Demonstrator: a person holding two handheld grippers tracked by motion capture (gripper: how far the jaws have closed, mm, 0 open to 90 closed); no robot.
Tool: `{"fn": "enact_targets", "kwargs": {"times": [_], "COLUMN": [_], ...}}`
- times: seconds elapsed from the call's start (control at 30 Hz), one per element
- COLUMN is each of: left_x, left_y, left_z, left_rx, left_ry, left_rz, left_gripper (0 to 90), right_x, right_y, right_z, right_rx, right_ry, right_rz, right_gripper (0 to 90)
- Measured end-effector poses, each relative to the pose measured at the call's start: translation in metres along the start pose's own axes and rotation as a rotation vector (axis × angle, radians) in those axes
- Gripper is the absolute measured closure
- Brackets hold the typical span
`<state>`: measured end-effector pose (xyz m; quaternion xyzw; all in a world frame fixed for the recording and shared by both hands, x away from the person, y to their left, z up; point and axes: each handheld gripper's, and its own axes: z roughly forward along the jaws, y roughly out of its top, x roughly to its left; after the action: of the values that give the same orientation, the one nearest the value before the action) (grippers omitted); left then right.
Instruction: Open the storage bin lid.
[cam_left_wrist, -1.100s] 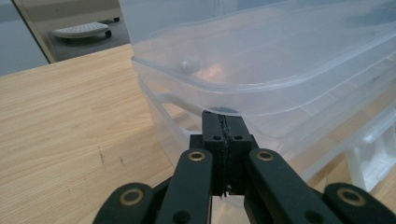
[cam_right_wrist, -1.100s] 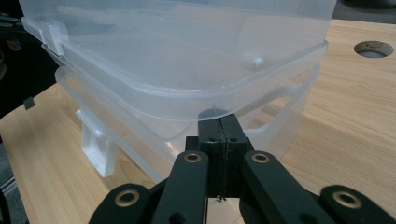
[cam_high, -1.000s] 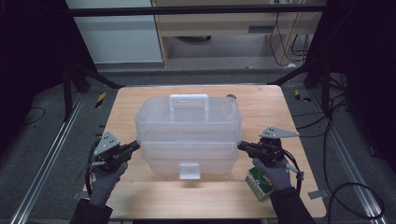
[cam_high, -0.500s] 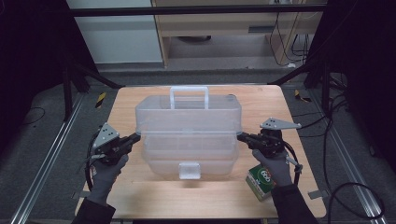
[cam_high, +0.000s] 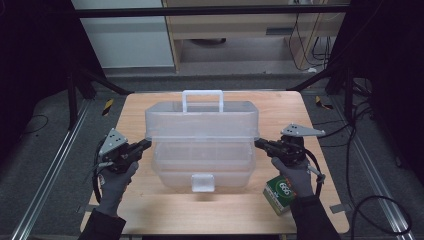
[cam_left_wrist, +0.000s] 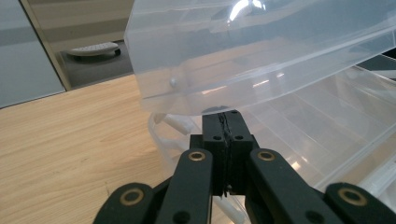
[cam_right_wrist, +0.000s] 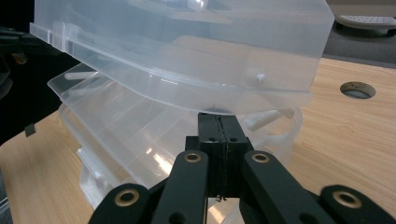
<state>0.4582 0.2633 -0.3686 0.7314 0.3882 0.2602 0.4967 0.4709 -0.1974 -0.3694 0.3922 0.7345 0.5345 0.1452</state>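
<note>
green box (cam_high: 281, 195), large white digits, seemingly "666"

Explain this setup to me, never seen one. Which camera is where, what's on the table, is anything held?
No robot here: a person holds a two-jaw tool in each gloved hand. The high view looks down from above the person's side of the table. There the left gripper and right gripper sit at either end of a clear plastic box. The other two pictures come from a camera riding on each tool, looking along its black jaws.

On the wooden table: the box, with a handle on its lid, and a small green carton by the right hand.

Both pairs of jaws are shut with nothing between them. Their tips are tucked under the lid's edge at each end; the lid is tilted up off the trays, so it looks propped, not clamped.
</note>
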Motion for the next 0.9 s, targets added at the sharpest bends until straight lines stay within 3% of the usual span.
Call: {"fn": "enact_targets", "kwargs": {"times": [0.23, 0.33, 0.43, 0.5, 0.67, 0.9], "left_x": [0.000, 0.000, 0.001, 0.002, 0.000, 0.001], "left_y": [-0.003, -0.006, -0.010, -0.012, -0.011, -0.004], "left_z": [0.003, 0.004, 0.006, 0.008, 0.012, 0.017], "left_rx": [0.010, 0.020, 0.045, 0.052, 0.045, 0.021], "left_ry": [0.007, 0.029, 0.081, 0.092, 0.087, 0.099], "left_rz": [-0.001, 0.006, 0.020, 0.014, 0.024, 0.036], "left_gripper": [87.0, 83.8, 76.5, 69.7, 61.6, 58.3], "right_x": [0.000, 0.000, 0.001, 0.001, 0.001, 0.002], "right_y": [-0.001, -0.001, -0.001, -0.001, -0.001, 0.000], "right_z": [0.000, 0.000, 0.000, 0.000, 0.000, 0.001], "right_rx": [0.007, 0.009, 0.013, 0.014, 0.016, 0.018], "right_ry": [0.003, 0.004, 0.003, 0.004, 0.006, 0.007], "right_rz": [0.001, 0.002, -0.001, -0.002, -0.001, -0.005], "right_gripper": [90.0, 90.0, 90.0, 90.0, 90.0, 90.0]}}
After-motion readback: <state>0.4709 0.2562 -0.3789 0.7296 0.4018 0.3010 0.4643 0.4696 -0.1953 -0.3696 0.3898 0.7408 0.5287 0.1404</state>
